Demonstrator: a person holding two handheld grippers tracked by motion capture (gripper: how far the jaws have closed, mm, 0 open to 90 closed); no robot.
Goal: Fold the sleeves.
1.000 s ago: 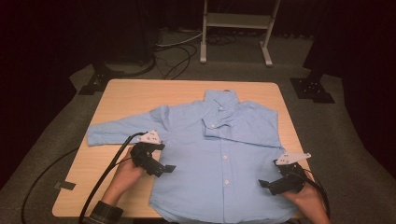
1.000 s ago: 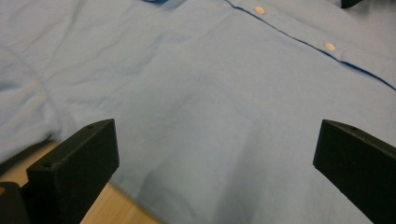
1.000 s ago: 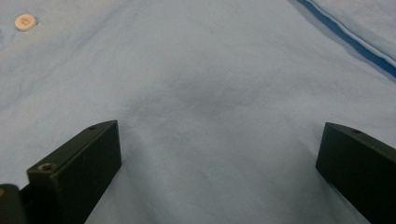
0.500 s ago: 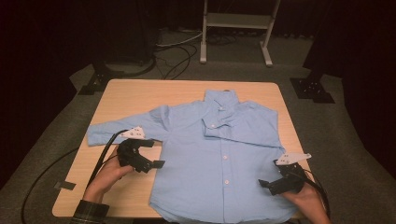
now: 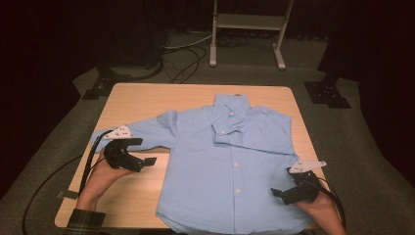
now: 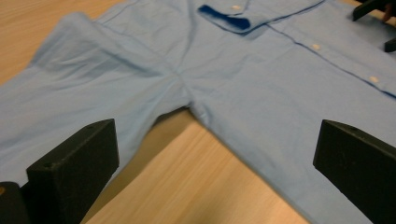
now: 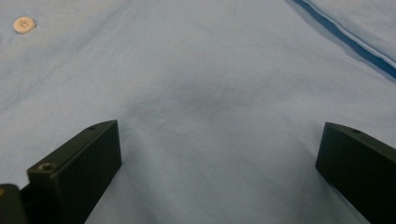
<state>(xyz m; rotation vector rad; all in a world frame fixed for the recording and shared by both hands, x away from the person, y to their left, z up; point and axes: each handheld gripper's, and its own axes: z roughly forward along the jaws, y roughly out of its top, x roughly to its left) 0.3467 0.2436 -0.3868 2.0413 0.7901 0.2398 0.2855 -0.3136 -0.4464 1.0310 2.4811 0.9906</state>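
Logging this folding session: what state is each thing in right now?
Shirt: flat on the table, front up, buttoned.
Its right-side sleeve: folded across the chest.
Its left-side sleeve: stretched out over the table.
Left gripper: open, beside the shirt.
Right gripper: open, over the shirt's lower part.

high view: looked forward and down over the whole table [image 5: 142,98] from its near side | left gripper view: sat low and close at the shirt [image 6: 261,84] underarm | right gripper view: skimmed the shirt front | shared: the shirt
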